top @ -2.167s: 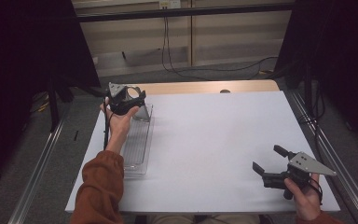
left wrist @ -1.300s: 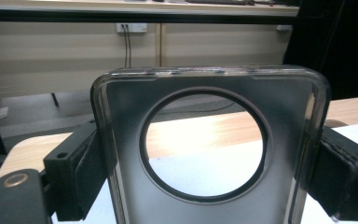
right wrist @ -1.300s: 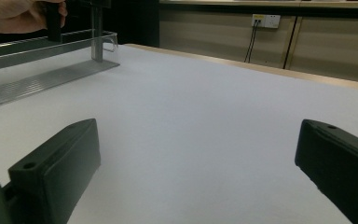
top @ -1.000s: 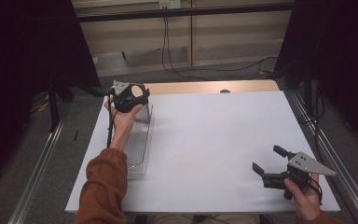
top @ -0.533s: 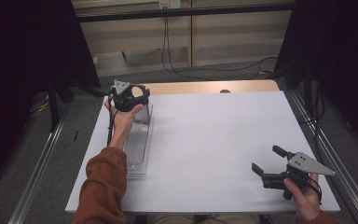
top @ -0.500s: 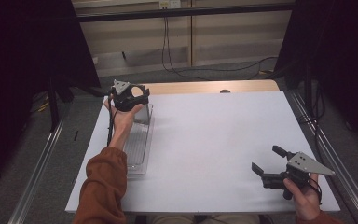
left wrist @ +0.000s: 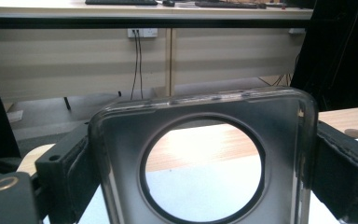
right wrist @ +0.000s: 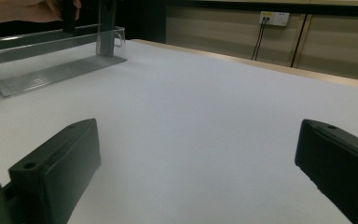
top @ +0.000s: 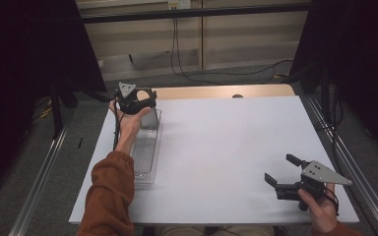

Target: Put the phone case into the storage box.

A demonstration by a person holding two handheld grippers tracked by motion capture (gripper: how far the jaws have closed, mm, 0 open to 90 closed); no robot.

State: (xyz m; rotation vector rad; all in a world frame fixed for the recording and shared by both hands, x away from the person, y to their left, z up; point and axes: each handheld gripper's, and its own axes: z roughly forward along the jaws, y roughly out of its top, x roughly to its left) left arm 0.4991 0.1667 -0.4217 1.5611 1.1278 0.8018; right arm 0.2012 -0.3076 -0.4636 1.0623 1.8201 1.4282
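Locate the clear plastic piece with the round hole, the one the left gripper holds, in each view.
High view: the clear piece stands upper left, under the left gripper, at the far end of the clear tray.
Left gripper view: it sits centre, clamped between the jaws.
Right gripper view: top left, upright at the tray's end.
Shared landmark: the white table.

No legible text, label, brand, number or sign appears in any view. The clear plastic panel with a round hole (left wrist: 205,172) carries no marking. The black two-jaw gripper in the left hand (top: 137,101) and the black two-jaw gripper in the right hand (top: 288,174) bear no readable lettering. The white wall socket plate (left wrist: 142,32) is blank at this resolution. The white table surface (top: 226,147) and the clear plastic tray (top: 146,147) are unprinted.
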